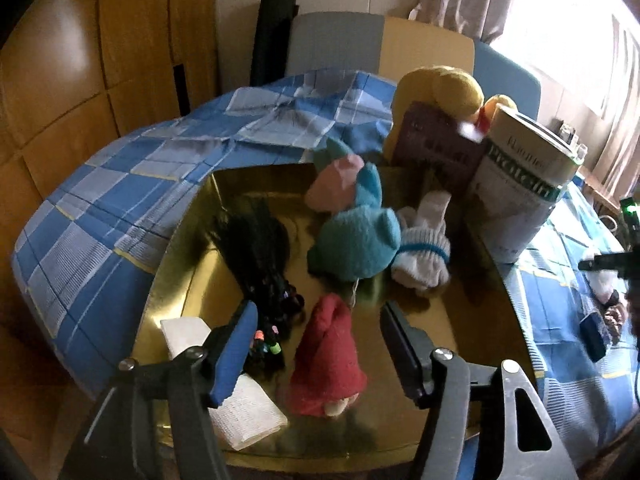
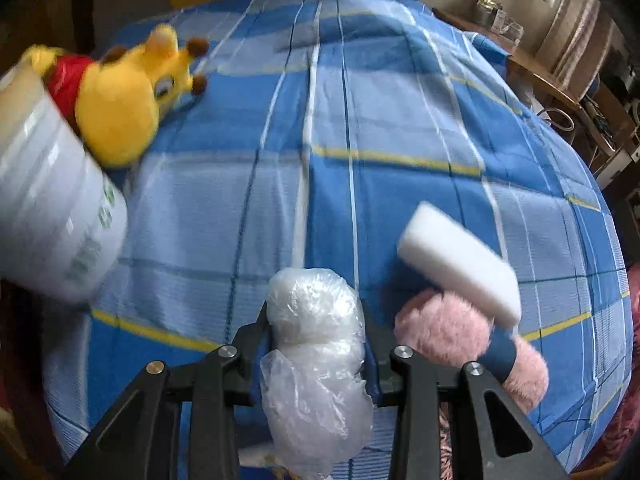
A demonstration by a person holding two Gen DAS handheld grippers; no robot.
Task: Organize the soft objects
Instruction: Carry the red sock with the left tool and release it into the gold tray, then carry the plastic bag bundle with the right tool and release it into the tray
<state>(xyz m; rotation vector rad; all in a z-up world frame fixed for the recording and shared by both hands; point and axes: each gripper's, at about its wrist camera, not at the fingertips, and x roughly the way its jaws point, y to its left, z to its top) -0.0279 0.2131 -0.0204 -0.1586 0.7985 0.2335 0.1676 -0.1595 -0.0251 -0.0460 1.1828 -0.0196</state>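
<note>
- Looks roughly halfway to me. The shiny gold cardboard box (image 1: 192, 280) already has a red knitted hat (image 1: 328, 356), a teal and pink plush toy (image 1: 354, 232), a white rolled sock with a blue stripe (image 1: 424, 248), a bundle of black hair ties (image 1: 260, 256) and a folded white cloth (image 1: 240, 404) in it.
- Left gripper (image 1: 320, 344) hovers over the near end of the box, jaws spread wide, nothing in them, red hat right between.
- Right gripper (image 2: 316, 328) is clenched on a white soft ball wrapped in clear plastic (image 2: 316, 332), held above the blue checked bedsheet (image 2: 360, 120).
- Left to sort, I'd guess: white foam sponge block (image 2: 460, 264) and pink fluffy pom-pom (image 2: 444, 328) near right, touching each other, plus the yellow plush giraffe in a red shirt (image 2: 120, 104) far left.
- Room: the middle of the sheet is wide open. The white protein tub (image 1: 520, 184) and a dark purple book (image 1: 436, 144) crowd the box's far right corner, so come in over the near edge.
</note>
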